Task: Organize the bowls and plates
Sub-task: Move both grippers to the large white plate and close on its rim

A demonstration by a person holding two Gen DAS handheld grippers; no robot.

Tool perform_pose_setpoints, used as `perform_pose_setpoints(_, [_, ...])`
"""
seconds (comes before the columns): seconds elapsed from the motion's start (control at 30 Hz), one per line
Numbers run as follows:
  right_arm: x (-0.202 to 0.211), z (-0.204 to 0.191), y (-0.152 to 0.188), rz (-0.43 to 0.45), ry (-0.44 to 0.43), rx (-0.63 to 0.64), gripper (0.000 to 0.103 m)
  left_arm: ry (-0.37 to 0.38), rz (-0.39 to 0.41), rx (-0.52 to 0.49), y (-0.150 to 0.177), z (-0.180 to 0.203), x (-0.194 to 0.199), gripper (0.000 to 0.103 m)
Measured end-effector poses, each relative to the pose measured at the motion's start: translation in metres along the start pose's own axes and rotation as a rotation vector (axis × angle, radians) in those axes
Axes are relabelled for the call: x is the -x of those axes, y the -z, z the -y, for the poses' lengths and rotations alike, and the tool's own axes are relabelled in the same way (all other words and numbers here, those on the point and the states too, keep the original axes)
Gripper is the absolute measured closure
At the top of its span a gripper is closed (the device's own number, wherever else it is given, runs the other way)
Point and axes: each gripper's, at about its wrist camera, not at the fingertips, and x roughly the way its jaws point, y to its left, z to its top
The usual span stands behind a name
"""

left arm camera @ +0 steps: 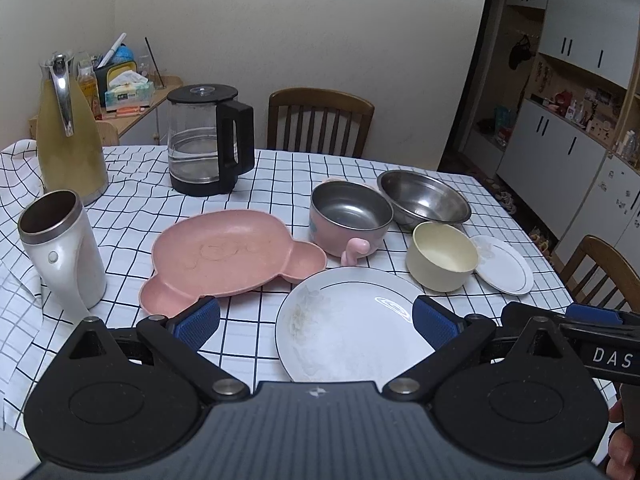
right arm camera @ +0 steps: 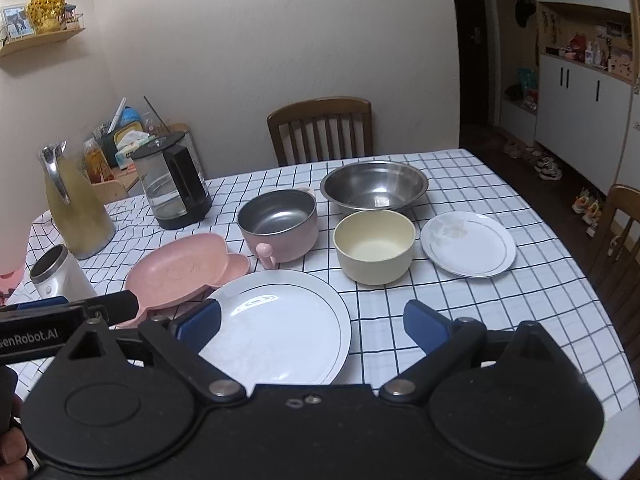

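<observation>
A large white plate (left arm camera: 352, 324) (right arm camera: 276, 324) lies at the near edge of the checked table. Behind it stand a pink bear-shaped plate (left arm camera: 228, 258) (right arm camera: 180, 270), a pink steel-lined bowl with a handle (left arm camera: 348, 216) (right arm camera: 280, 224), a cream bowl (left arm camera: 442, 256) (right arm camera: 374, 246), a steel bowl (left arm camera: 424, 200) (right arm camera: 374, 186) and a small white plate (left arm camera: 506, 266) (right arm camera: 468, 244). My left gripper (left arm camera: 316, 320) hovers open over the near table, its right pad above the large plate. My right gripper (right arm camera: 312, 326) is open too, with its left pad over that plate. Neither holds anything.
A white mug (left arm camera: 60, 248) (right arm camera: 60, 278), a yellow thermos jug (left arm camera: 68, 136) (right arm camera: 78, 208) and a glass kettle (left arm camera: 208, 140) (right arm camera: 172, 182) stand at the left and back. Wooden chairs (left arm camera: 320, 120) (right arm camera: 618, 236) stand behind and right. Cabinets (left arm camera: 568, 80) line the right wall.
</observation>
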Motion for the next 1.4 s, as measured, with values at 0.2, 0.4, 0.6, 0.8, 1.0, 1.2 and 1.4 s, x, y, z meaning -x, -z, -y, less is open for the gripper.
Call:
perform_pose_setpoints(0.2, [-0.034,0.011,-0.004,-0.055,-0.002,0.02,0.009,-0.019,-0.064,0.018,-0.002,-0.001,-0.039,0.0])
perform_pose_setpoints(0.4, [-0.083,0.022,-0.003,-0.149,-0.003,0.058,0.019,-0.044,-0.135,0.01,0.0,-0.007,-0.08,0.001])
perform_pose_setpoints(0.6, [-0.126,0.028,0.0,-0.252,-0.029,0.069,0.025,-0.064,-0.225,0.026,0.006,-0.017,-0.117,0.009])
perform_pose_setpoints(0.8, [-0.156,0.035,0.005,-0.339,-0.071,0.048,0.041,-0.029,-0.305,0.085,0.012,-0.031,-0.138,0.023])
perform_pose_setpoints(1.0, [-0.168,0.045,0.01,-0.398,-0.12,-0.027,0.064,-0.014,-0.339,0.129,0.017,-0.04,-0.149,0.034])
perform_pose_setpoints(1.2, [-0.173,0.049,0.014,-0.419,-0.127,-0.047,0.077,0.005,-0.362,0.165,0.019,-0.044,-0.154,0.041])
perform_pose_setpoints(1.4, [-0.169,0.054,0.014,-0.409,-0.138,-0.068,0.086,0.023,-0.391,0.201,0.02,-0.047,-0.157,0.06])
